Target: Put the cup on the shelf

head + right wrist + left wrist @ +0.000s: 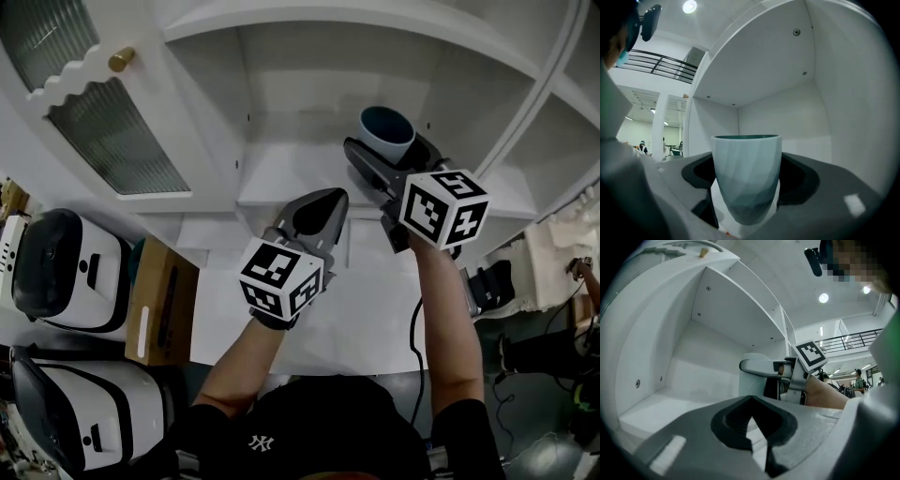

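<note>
Right gripper view: pale teal cup [747, 180] upright, clamped between jaws of right gripper [394, 157], inside white shelf [281, 183] compartment; base seemingly just above shelf board, contact hard to judge. Head view: cup's dark interior seen from above, toward compartment's right side. Left gripper [319, 217] just beside, lower left, jaws pressed together, empty. Cabinet door [103, 141] with brass knob [121, 59] at upper left.

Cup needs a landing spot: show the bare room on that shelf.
Shelf board is bare from its left wall to the cup in the right gripper. Crowded only at the front edge, by the shut, empty left gripper.
</note>
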Available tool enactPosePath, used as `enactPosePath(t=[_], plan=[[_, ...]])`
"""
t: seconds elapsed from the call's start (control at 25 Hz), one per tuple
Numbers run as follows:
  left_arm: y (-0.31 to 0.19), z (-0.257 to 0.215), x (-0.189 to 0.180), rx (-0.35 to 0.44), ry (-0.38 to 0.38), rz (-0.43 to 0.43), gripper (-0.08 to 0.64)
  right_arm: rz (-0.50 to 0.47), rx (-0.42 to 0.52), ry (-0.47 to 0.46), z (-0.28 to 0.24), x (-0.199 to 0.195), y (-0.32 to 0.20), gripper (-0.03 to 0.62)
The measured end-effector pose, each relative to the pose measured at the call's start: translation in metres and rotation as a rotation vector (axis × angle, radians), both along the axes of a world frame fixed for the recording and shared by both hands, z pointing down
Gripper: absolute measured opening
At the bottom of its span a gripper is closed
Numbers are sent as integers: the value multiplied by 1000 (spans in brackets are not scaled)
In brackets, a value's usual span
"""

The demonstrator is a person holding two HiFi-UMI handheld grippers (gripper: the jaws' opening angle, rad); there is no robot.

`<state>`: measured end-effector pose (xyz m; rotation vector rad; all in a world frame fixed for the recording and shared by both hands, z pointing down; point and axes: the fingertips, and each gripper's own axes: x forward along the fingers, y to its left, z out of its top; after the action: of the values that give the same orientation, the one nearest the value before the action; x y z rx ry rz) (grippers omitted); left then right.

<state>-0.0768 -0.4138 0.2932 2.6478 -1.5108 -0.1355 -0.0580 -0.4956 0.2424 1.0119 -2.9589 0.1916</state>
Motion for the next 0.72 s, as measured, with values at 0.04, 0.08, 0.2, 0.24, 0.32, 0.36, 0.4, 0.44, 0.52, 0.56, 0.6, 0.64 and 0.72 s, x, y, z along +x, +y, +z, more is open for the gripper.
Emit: enactPosePath(t=[0.04,0.08,0.2,0.24,0.32,0.36,0.4,0.44,0.52,0.56,0.6,0.64,0.72], plan=[[-2,0,-1,-1,1,-4,0,1,-5,3,2,-2,-4,403],[-4,0,-2,-2,2,-9,0,2,-10,6,4,-4,-8,403],[-10,0,-5,-3,4,-18,0,5,-24,16,11,-8,-19,403],[-12,1,-5,-3,5,-21,0,6,-29,21,13,-9,-23,403],[-14,1,-7,-4,8,-26,0,8,-38,34,18,-12,-28,403],[-15,1,-8,-4,10,-28,0,9,-43,42,20,-13,-31,403],[-16,1,-9,-4,11,-29,0,9,-47,49,22,-15,-33,403],[-17,2,-9,-4,13,-29,0,10,-50,55,24,-16,-34,403],[-18,2,-10,-6,14,-29,0,12,-53,59,26,-18,-36,403],[-18,3,-11,-6,14,-29,0,13,-53,59,27,-19,-37,403],[-18,3,-11,-7,15,-30,0,14,-53,58,27,-20,-38,403],[-18,4,-12,-7,16,-30,0,15,-52,57,27,-21,-39,403],[-19,4,-13,-7,17,-33,0,15,-48,56,27,-23,-41,403]])
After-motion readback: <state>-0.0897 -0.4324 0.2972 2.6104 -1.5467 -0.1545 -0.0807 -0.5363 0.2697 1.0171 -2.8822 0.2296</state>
